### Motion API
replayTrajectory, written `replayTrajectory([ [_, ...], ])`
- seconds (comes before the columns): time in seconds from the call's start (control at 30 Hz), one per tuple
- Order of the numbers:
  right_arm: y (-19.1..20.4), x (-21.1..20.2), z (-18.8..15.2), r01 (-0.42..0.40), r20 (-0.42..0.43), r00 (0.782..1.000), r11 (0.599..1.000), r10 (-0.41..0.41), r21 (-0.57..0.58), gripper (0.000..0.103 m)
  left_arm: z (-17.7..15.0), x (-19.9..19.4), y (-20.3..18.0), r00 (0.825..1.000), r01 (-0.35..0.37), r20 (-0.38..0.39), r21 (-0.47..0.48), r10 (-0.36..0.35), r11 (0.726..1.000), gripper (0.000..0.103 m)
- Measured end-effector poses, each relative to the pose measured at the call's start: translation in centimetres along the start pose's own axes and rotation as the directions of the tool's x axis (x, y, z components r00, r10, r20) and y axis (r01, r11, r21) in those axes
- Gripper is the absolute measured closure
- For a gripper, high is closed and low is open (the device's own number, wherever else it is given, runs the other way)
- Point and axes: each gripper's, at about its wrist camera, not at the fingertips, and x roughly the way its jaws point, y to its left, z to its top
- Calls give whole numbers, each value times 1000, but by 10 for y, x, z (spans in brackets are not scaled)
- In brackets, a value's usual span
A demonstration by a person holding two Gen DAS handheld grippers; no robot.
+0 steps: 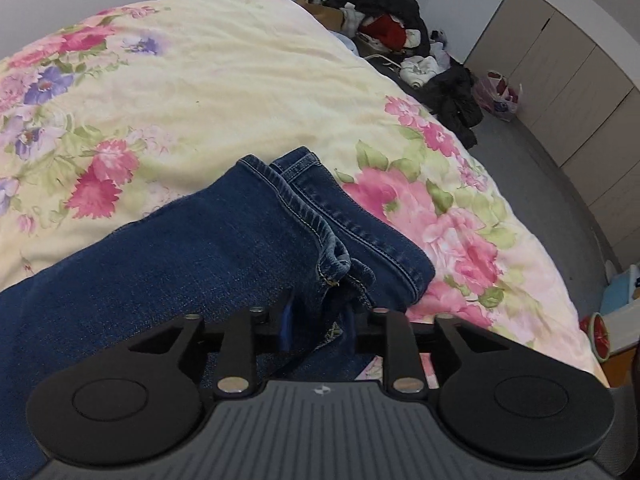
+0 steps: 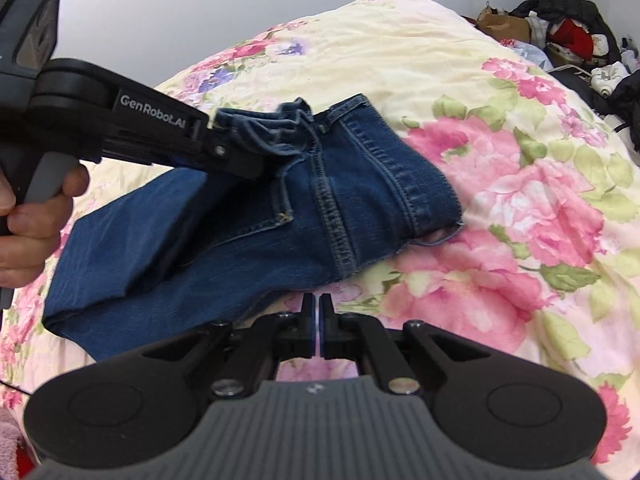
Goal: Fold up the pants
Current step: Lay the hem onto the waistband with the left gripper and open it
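Note:
Dark blue jeans point(image 1: 200, 248) lie folded over on a floral bedspread point(image 1: 200, 80), waistband and seams on top. My left gripper point(image 1: 320, 320) stands open over them, with bunched denim in the gap between its pads and no squeeze on it. From the right wrist view the same left gripper point(image 2: 244, 160) reaches in from the left, its tip at the rumpled waistband of the jeans point(image 2: 240, 248). My right gripper point(image 2: 319, 304) is shut with nothing in it. It hovers over the bedspread point(image 2: 520, 200) just off the jeans' near edge.
A person's hand point(image 2: 24, 220) holds the left gripper's handle. Beyond the bed's far corner lies a heap of clothes and bags point(image 1: 392, 36). A pink bag point(image 1: 500, 92) stands on the grey floor point(image 1: 540, 184) beside wardrobe doors point(image 1: 560, 80).

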Motion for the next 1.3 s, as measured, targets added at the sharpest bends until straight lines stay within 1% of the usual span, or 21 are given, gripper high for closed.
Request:
replayTrajectory([
  [0.03, 2, 1, 1, -10, 0, 1000, 1000, 10, 4, 103, 1, -3, 3, 999, 40, -5, -14, -40, 999, 44],
  [0.1, 8, 1, 3, -29, 5, 1000, 999, 29, 13, 103, 0, -11, 9, 994, 112, -3, -44, -112, 993, 41],
  [0.13, 10, 0, 4, -43, 16, 999, 999, 43, 20, 103, 1, -15, 10, 992, 129, 9, -49, -129, 990, 40],
  [0.2, 14, -3, 6, -65, 27, 998, 997, 64, 41, 93, -1, -28, 14, 992, 117, 41, -40, -116, 992, 40],
  [0.23, 16, -5, 8, -74, 36, 997, 996, 72, 52, 90, -2, -35, 18, 993, 99, 64, -35, -97, 994, 40],
  [0.27, 17, -7, 9, -79, 43, 996, 995, 77, 59, 76, -4, -43, 24, 993, 82, 82, -31, -79, 996, 39],
  [0.3, 19, -9, 11, -81, 52, 996, 994, 78, 67, 70, -6, -51, 32, 994, 58, 97, -24, -56, 998, 39],
  [0.4, 18, -12, 17, -87, 68, 995, 989, 79, 121, 70, -17, -77, 63, 988, -65, 140, -3, 65, 998, 39],
  [0.47, 11, -11, 25, -118, 84, 991, 970, 103, 212, 68, -29, -93, 91, 974, -162, 159, -4, 161, 987, 39],
  [0.57, -3, 0, 36, -156, 101, 987, 910, 126, 385, 50, -52, -113, 140, 953, -260, 146, -50, 264, 964, 39],
  [0.63, -9, 12, 42, -187, 111, 982, 858, 152, 478, 51, -69, -126, 173, 936, -314, 135, -96, 325, 944, 39],
  [0.7, -12, 24, 48, -204, 108, 979, 805, 173, 558, 51, -86, -137, 203, 924, -346, 120, -151, 364, 926, 39],
  [0.77, -11, 33, 53, -176, 100, 984, 786, 145, 592, 52, -103, -146, 229, 919, -356, 105, -198, 381, 913, 39],
  [0.83, -9, 40, 56, -142, 85, 990, 785, 114, 602, 54, -118, -151, 251, 918, -357, 91, -238, 386, 903, 39],
  [0.9, -9, 44, 60, -125, 87, 992, 785, 91, 606, 72, -132, -154, 267, 918, -351, 87, -269, 386, 897, 39],
  [0.93, -8, 44, 61, -115, 87, 993, 790, 78, 602, 75, -140, -154, 275, 920, -345, 86, -283, 382, 895, 40],
  [1.0, -5, 43, 67, -93, 84, 995, 809, 55, 580, 90, -153, -153, 287, 926, -329, 80, -306, 368, 893, 40],
  [1.1, 13, 35, 83, -44, 83, 997, 866, 3, 499, 92, -166, -153, 297, 927, -318, 86, -339, 365, 885, 41],
  [1.17, 32, 31, 104, -13, 91, 995, 902, -29, 432, 93, -170, -155, 301, 925, -311, 99, -359, 367, 880, 42],
  [1.23, 55, 22, 131, -25, 124, 992, 931, -22, 363, 94, -168, -160, 304, 922, -303, 117, -379, 370, 875, 42],
  [1.3, 87, 1, 158, -66, 195, 981, 961, 13, 268, 94, -165, -166, 303, 917, -292, 147, -388, 372, 874, 42],
])
